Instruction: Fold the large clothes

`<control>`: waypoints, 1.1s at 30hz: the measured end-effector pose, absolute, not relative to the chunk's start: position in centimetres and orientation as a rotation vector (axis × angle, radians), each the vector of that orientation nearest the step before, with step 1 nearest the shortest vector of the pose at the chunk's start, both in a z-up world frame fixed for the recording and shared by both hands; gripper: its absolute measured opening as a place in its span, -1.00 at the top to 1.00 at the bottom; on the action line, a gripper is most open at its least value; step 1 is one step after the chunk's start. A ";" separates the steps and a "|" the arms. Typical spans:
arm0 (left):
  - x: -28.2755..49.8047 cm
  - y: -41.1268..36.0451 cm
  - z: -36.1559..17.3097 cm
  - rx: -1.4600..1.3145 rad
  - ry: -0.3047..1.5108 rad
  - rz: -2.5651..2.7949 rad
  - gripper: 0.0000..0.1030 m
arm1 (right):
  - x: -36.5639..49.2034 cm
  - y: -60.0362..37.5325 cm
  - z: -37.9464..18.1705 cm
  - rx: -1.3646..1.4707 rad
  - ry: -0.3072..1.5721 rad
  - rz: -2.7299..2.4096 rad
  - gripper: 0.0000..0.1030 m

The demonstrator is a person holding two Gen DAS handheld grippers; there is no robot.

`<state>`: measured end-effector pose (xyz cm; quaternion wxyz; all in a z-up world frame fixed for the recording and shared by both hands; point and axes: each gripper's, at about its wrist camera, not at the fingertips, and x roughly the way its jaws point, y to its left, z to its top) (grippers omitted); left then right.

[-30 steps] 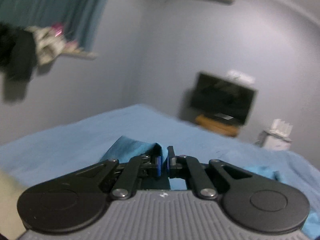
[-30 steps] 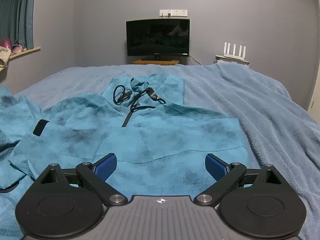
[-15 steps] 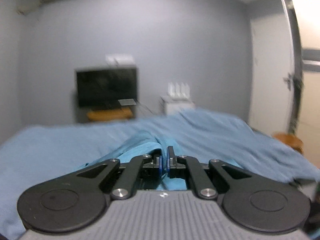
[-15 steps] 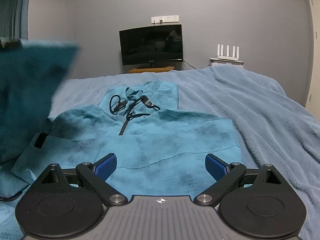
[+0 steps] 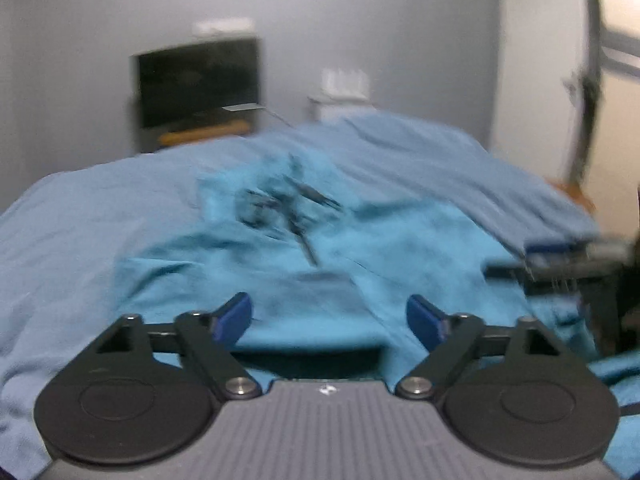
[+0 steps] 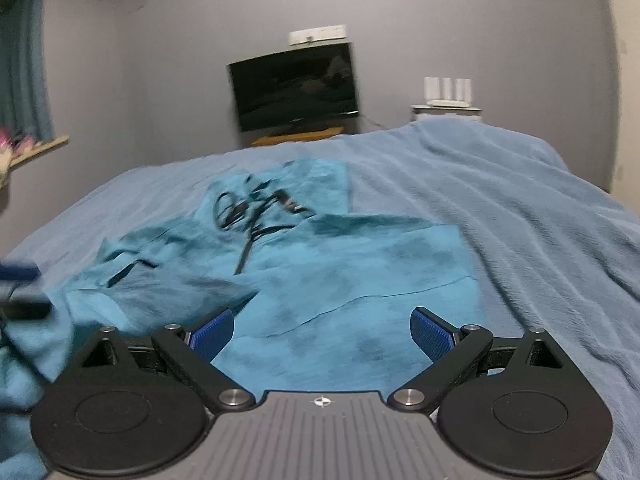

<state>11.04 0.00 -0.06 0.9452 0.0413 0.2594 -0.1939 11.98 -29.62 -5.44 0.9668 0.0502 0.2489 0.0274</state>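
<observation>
Left gripper (image 5: 328,318) jaws just opened wide above hoodie (image 5: 360,248), empty.

No readable text, label, brand, number or sign appears in either wrist view.

Left black two-finger gripper with blue pads (image 5: 328,318): jaws just opened wide, nothing pinched between them, pointing somewhat downward, picture blurred. Also glimpsed at the left edge of the right wrist view. Right black two-finger gripper with blue pads (image 6: 322,330): jaws spread wide, nothing between the pads, tilted gently downward. Seen side-on at the right edge of the left wrist view.
</observation>
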 end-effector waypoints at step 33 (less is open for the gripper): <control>14.5 10.7 -5.4 -0.183 0.763 0.050 -0.74 | 16.3 -14.5 -3.6 -0.231 0.542 0.200 0.90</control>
